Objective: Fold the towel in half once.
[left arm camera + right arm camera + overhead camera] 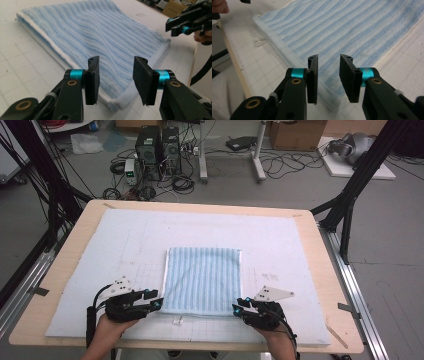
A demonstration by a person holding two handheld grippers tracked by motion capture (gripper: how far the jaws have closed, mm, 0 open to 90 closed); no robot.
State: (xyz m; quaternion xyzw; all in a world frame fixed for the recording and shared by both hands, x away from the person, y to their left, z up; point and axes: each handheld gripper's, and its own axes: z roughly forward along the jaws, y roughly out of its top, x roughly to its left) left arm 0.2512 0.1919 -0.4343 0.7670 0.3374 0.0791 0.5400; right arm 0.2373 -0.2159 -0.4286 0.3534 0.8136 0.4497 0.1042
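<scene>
A light blue striped towel (202, 280) with white edging lies folded flat on the white gridded mat (120, 245). My left gripper (154, 299) sits at the towel's near left corner, jaws apart. In the left gripper view the towel (100, 37) corner lies just beyond the left gripper (116, 60), and nothing is pinched. My right gripper (238, 305) rests at the near right corner. In the right gripper view the towel (352, 30) edge runs under the right gripper (329, 57), whose pads stand parted and off the cloth. The right gripper (170, 28) also shows far off in the left gripper view.
The mat covers a wooden table (75, 245). A small white clip (177, 321) lies near the towel's front edge. Behind the table the floor holds computer towers (157, 150), cables and cardboard boxes. Black frame legs (350, 195) stand to the right.
</scene>
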